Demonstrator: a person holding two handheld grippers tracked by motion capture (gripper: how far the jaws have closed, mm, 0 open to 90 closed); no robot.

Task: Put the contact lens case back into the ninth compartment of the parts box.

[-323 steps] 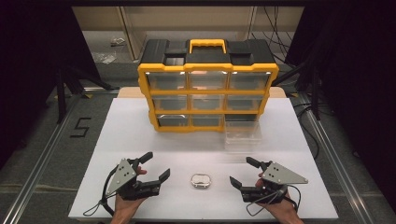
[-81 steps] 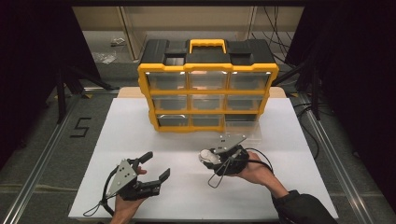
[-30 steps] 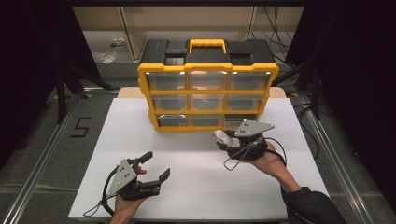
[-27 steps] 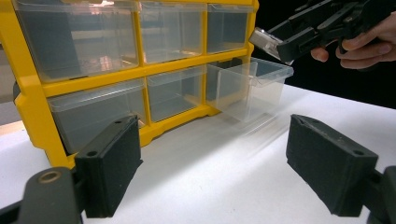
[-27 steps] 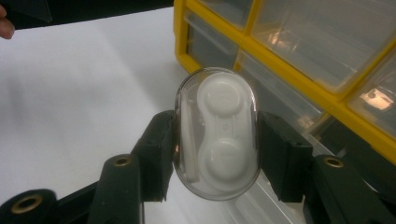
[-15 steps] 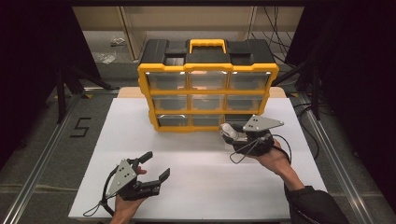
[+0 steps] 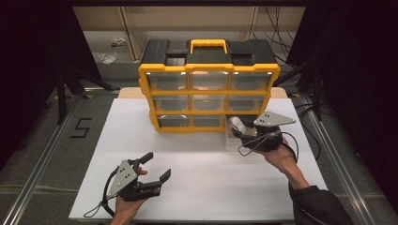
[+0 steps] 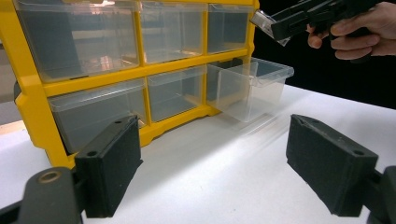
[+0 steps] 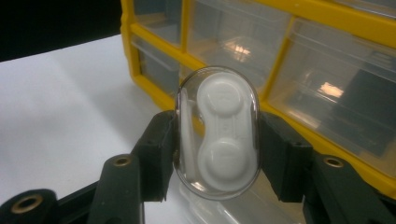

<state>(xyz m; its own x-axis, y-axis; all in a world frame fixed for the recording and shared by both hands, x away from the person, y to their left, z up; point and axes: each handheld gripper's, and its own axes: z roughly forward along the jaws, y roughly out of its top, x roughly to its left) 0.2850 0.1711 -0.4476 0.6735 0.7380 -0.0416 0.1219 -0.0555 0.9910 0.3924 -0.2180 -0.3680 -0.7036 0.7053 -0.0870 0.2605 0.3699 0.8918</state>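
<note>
A yellow and black drawer cabinet (image 7: 209, 84) stands at the back of the white table (image 7: 197, 159). Its bottom right clear drawer (image 8: 252, 86) is pulled out onto the table, also seen from above (image 7: 237, 140). My right gripper (image 7: 241, 129) hovers over that drawer, shut on a clear oval case with a white contact lens holder inside (image 9: 217, 130); the case (image 7: 236, 124) tilts up. My left gripper (image 7: 152, 168) rests open near the front left of the table, held by a hand, its pads (image 8: 112, 163) wide apart with nothing between them.
The cabinet has several clear drawers (image 8: 84, 35) that look closed. Metal rails (image 7: 42, 154) run along both sides of the table. A dark sleeve (image 7: 314, 204) comes in at the bottom right. Bare white tabletop lies between the two grippers.
The right gripper took the case from the table's front middle and carried it back and right, to above the pulled-out drawer. The left gripper has stayed put.
</note>
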